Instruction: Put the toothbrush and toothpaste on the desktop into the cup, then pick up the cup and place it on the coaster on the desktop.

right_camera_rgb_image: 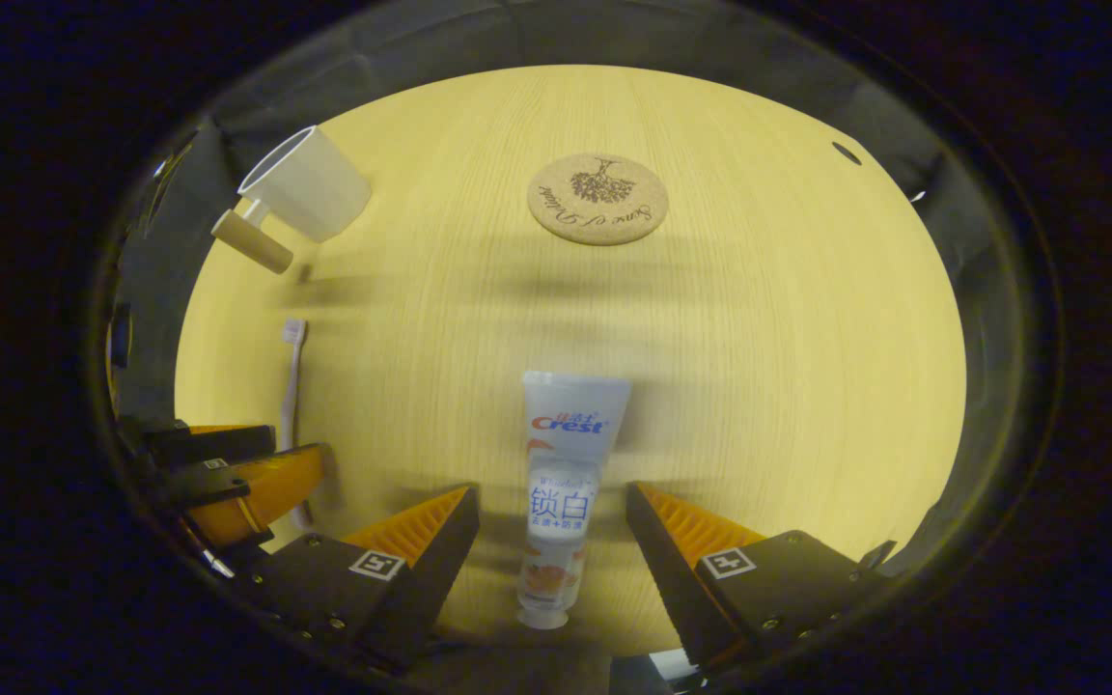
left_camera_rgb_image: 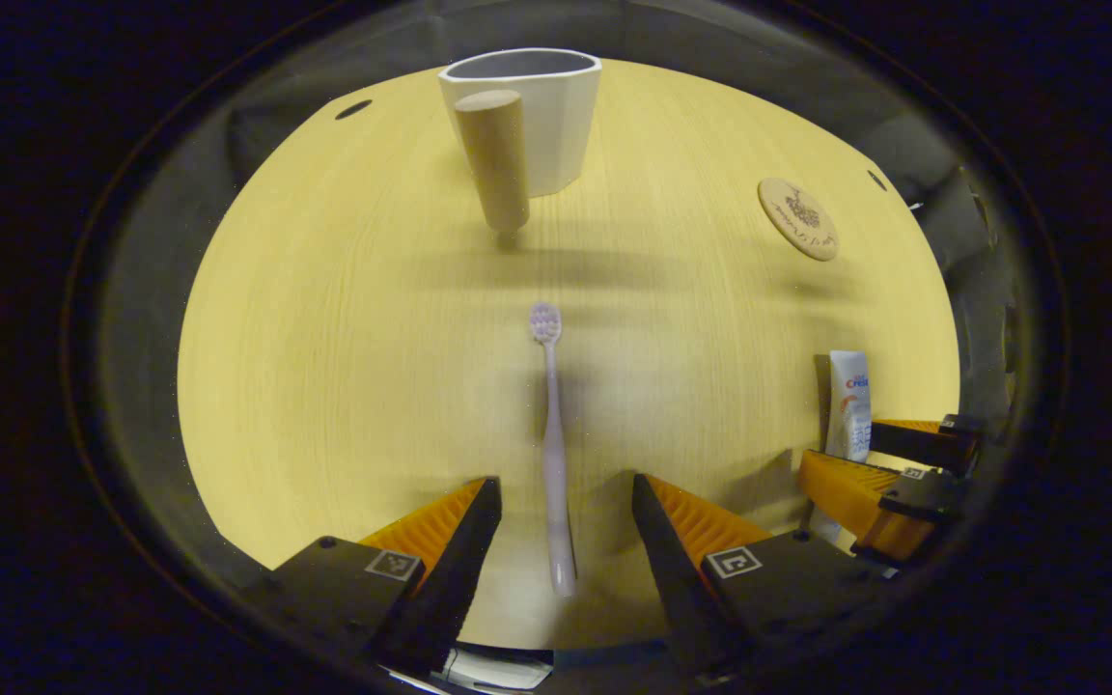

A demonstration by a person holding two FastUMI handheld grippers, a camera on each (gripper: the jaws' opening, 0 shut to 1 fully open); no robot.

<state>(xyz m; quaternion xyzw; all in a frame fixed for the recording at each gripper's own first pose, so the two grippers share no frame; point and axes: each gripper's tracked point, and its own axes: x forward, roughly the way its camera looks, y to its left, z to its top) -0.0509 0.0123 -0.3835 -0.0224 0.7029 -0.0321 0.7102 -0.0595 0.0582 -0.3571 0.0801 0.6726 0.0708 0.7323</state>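
A pale lilac toothbrush lies flat on the wooden desktop, bristles pointing away, its handle between the fingers of my open left gripper; neither finger touches it. The white toothpaste tube lies cap toward me between the fingers of my open right gripper, also untouched. A white cup with a wooden handle stands upright at the far side of the desk. The round cork coaster lies flat beyond the tube. The right gripper also shows beside the tube in the left gripper view.
In the right gripper view, the cup stands at the far left, the toothbrush lies at the left edge, and the left gripper is beside it. Small dark holes mark the desktop's far corners. Black cloth surrounds the desk.
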